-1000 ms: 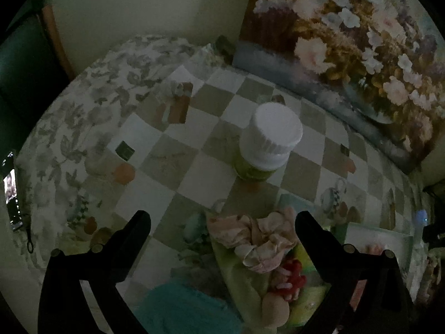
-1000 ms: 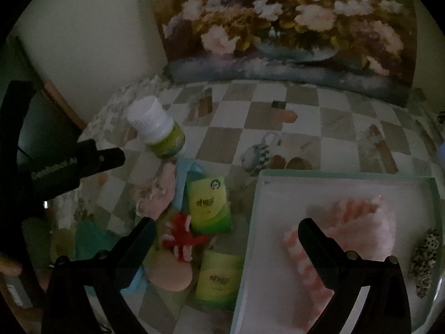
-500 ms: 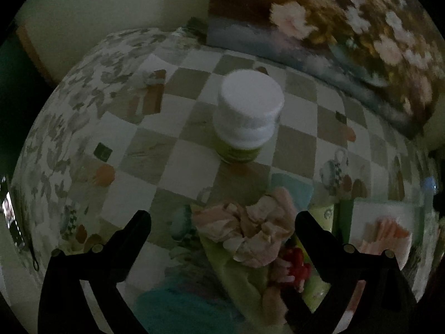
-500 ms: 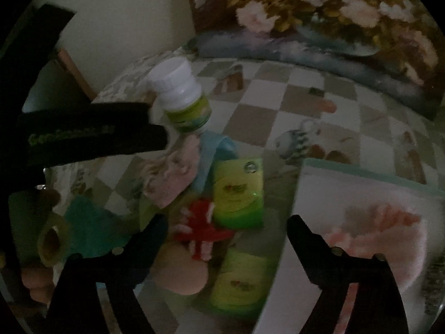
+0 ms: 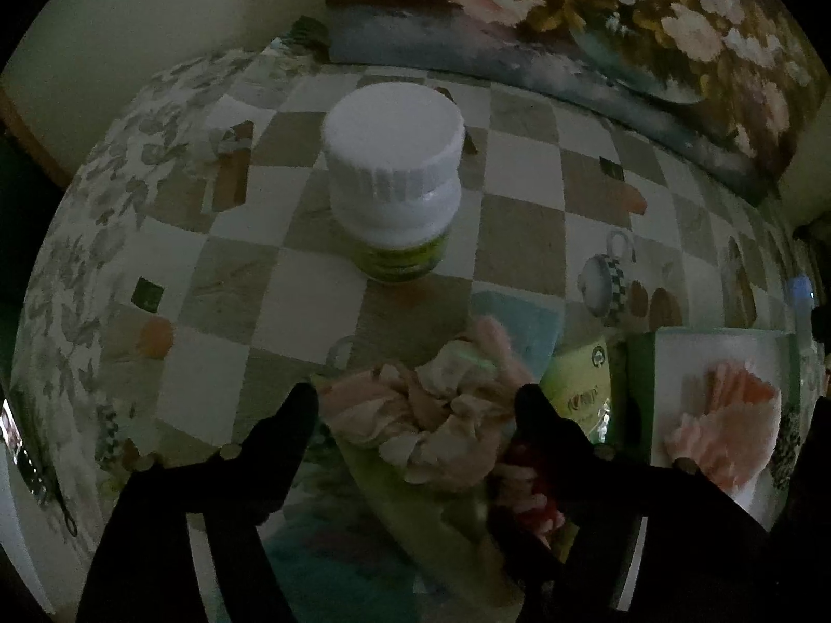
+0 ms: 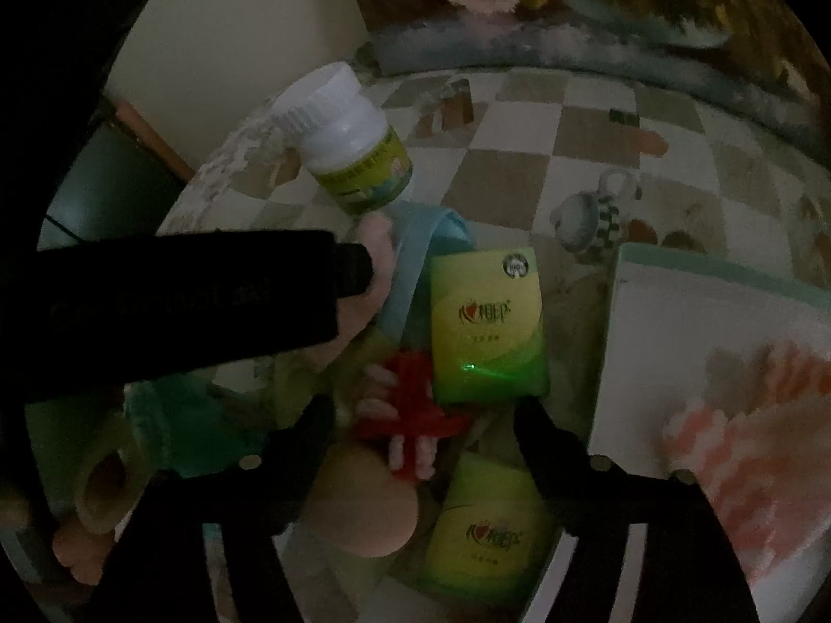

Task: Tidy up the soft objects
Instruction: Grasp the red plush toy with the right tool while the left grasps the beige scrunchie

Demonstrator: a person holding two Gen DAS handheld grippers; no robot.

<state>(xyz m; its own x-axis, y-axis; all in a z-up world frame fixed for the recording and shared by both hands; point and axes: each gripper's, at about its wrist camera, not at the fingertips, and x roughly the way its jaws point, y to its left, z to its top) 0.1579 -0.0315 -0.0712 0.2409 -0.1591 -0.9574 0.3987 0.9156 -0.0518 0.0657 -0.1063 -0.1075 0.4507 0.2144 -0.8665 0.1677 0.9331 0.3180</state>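
Note:
A pile of soft things lies on the checked tablecloth. In the left wrist view my left gripper (image 5: 415, 410) points down over a crumpled pink cloth (image 5: 436, 431). Its jaws are closing, the cloth lies between them, and the fingertips (image 5: 296, 415) stand at the cloth's edges. In the right wrist view my right gripper (image 6: 420, 431) hangs over a red and pink toy (image 6: 410, 410) and a beige ball (image 6: 363, 509). Its jaws are closing too, with the toy between them and not gripped. The left gripper's black body (image 6: 182, 301) crosses that view over the pink cloth (image 6: 369, 280).
A white tray (image 6: 701, 270) on the right holds a fluffy pink item (image 6: 753, 441). A white-capped bottle (image 5: 394, 181) stands just behind the pile. Two green tissue packs (image 6: 488, 322) (image 6: 483, 535) and a teal cloth (image 6: 192, 431) lie in it. A floral painting (image 5: 623, 26) leans at the back.
Both grippers have sunk towards the pile and their jaws have narrowed. The left gripper now straddles the pink cloth, and the right one has come over the red toy.

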